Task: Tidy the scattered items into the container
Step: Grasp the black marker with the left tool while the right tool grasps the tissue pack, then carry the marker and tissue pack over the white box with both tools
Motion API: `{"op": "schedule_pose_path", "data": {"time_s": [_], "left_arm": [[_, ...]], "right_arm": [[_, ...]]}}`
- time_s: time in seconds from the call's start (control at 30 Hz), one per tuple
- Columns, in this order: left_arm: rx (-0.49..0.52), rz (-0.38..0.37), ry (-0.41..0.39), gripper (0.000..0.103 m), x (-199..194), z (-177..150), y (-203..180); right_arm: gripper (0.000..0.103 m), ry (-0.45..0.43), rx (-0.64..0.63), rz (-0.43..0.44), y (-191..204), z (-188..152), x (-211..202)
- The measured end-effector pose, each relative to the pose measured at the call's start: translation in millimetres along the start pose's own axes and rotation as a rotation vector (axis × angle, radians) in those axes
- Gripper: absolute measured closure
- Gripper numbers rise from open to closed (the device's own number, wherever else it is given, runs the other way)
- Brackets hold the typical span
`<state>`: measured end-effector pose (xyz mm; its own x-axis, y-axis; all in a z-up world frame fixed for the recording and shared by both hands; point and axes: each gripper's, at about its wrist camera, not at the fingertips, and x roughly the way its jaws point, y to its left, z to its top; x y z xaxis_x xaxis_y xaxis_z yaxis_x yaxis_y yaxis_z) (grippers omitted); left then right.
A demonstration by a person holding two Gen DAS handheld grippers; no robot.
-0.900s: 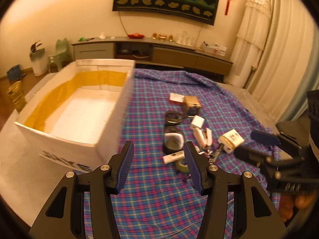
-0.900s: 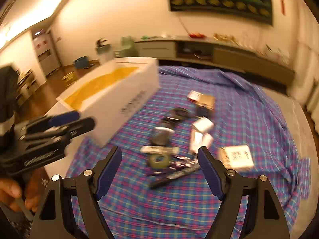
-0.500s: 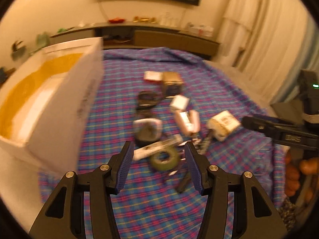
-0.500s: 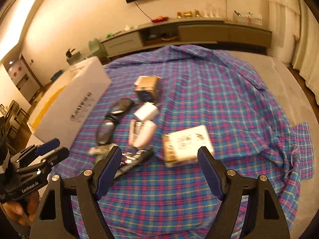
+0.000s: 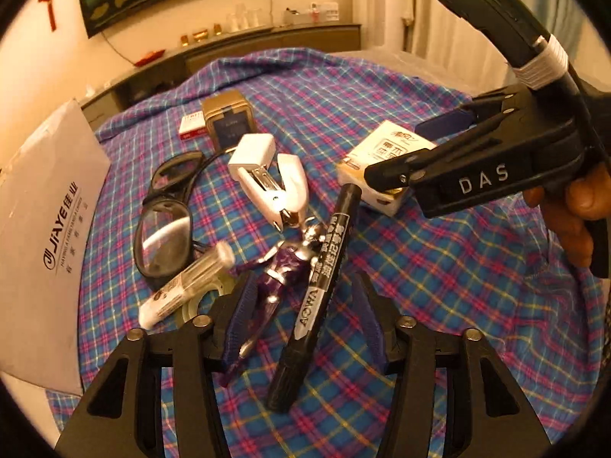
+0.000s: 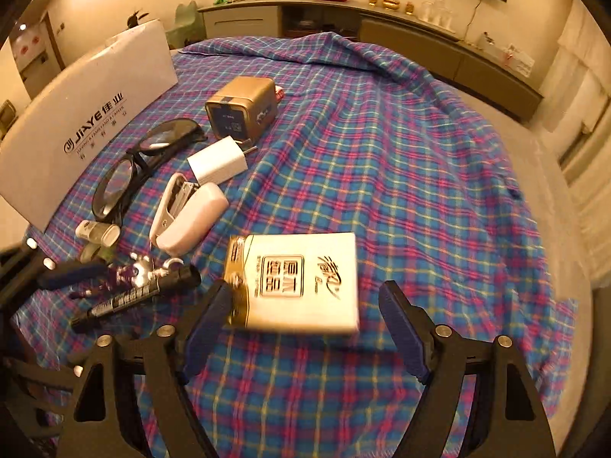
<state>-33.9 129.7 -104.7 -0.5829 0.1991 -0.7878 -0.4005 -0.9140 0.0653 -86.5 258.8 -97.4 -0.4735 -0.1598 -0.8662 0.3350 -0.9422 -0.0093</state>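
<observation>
My left gripper (image 5: 305, 320) is open, low over the plaid cloth, with a black marker (image 5: 324, 267) and a purple-silver toy figure (image 5: 278, 271) lying between its fingers. My right gripper (image 6: 305, 328) is open around a white and gold box (image 6: 301, 278), jaws apart from its sides. The right gripper also shows in the left wrist view (image 5: 404, 152) above that box (image 5: 385, 164). The white container box (image 5: 46, 229) stands at the left. Scattered items include a stapler (image 6: 187, 217), glasses (image 5: 168, 213), a white tube (image 5: 183, 286) and a tape roll (image 5: 198, 301).
A gold tin (image 6: 240, 110), a white charger (image 6: 217, 160) and a small red-white box (image 5: 191, 126) lie farther back on the plaid cloth (image 6: 382, 152). A long sideboard (image 6: 382, 23) runs along the back wall. The table edge is to the right.
Both grippers have moved down and forward to the pile. The left now straddles the marker and figure. The right now straddles the white and gold box.
</observation>
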Motion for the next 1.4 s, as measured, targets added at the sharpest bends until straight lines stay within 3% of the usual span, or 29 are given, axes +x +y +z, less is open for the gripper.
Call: {"op": "schedule_pose_path", "data": {"time_s": [0.07,0.2,0.47,0.67,0.93,1.1,1.4], "left_arm": [[-0.03,-0.012,0.002,0.089,-1,2,7],[-0.171,-0.104,0.021,0.089,-4,0,31],[-0.233,-0.139,-0.026,0.09,-20,4,41],[-0.257,-0.122,-0.045,0.09,-28,3,54],[-0.302,-0.097,-0.087,0.09,-47,1,73],[-0.314,-0.086,-0.114,0.09,-59,1,80],[-0.365,-0.04,-0.18,0.089,-94,-2,104]], "right_arm": [[0.022,0.013,0.018,0.037,-3,4,4],[0.022,0.069,0.04,0.095,-3,5,17],[0.028,0.014,0.056,0.081,2,6,0],[0.028,-0.03,0.066,0.09,5,1,-20],[0.028,0.048,0.133,0.068,-19,-22,4],[0.028,0.044,0.149,0.024,-20,-36,-3],[0.028,-0.11,0.108,0.09,21,-9,-59]]}}
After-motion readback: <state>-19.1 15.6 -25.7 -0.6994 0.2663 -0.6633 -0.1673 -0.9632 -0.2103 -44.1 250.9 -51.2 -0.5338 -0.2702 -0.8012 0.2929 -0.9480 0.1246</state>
